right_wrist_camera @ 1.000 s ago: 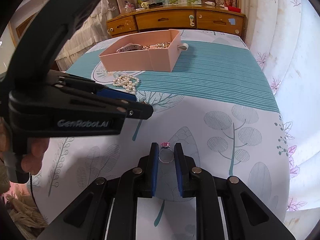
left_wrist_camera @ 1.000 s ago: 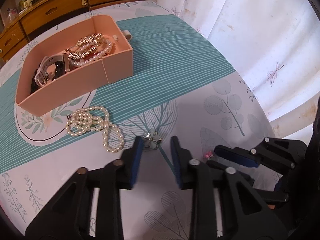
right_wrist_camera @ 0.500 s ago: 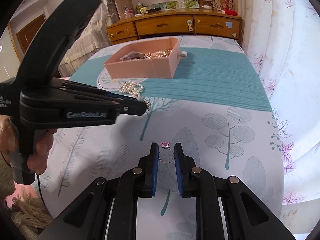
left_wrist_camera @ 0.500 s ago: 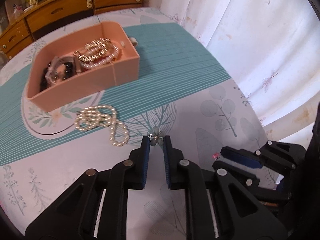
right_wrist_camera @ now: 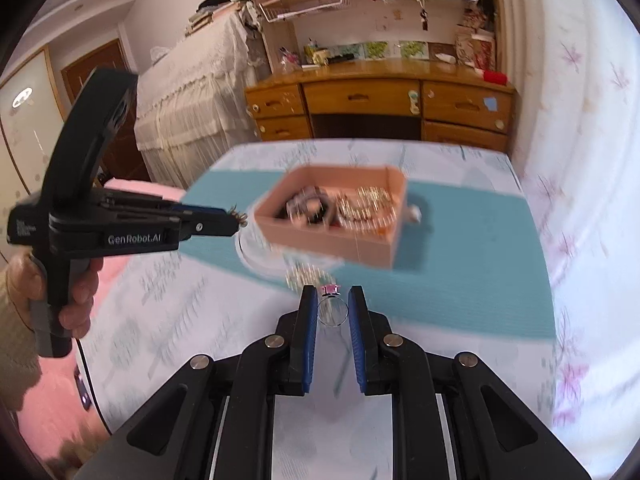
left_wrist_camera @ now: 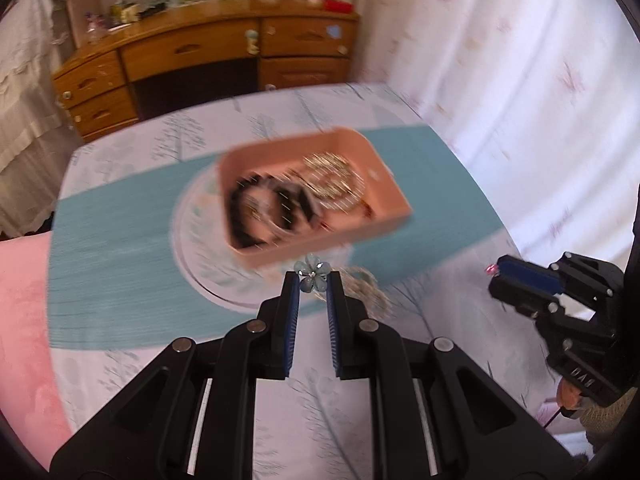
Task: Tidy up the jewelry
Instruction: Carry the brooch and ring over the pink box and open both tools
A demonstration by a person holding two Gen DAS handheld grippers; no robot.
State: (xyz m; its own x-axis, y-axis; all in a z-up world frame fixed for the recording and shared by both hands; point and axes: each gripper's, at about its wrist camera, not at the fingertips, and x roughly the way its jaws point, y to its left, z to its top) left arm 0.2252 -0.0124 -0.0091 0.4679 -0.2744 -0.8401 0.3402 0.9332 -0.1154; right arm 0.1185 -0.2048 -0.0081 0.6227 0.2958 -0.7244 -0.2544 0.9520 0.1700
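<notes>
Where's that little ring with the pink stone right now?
In the right wrist view, the ring is pinched between the right tool's blue pads, held above the tablecloth, nearer than the pink box.

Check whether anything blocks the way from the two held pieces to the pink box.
Nothing visible does. The left gripper holds the flower piece, the right gripper holds the ring, and the pink box sits open-topped ahead. The pearl strand lies on the cloth, below the held pieces.
</notes>
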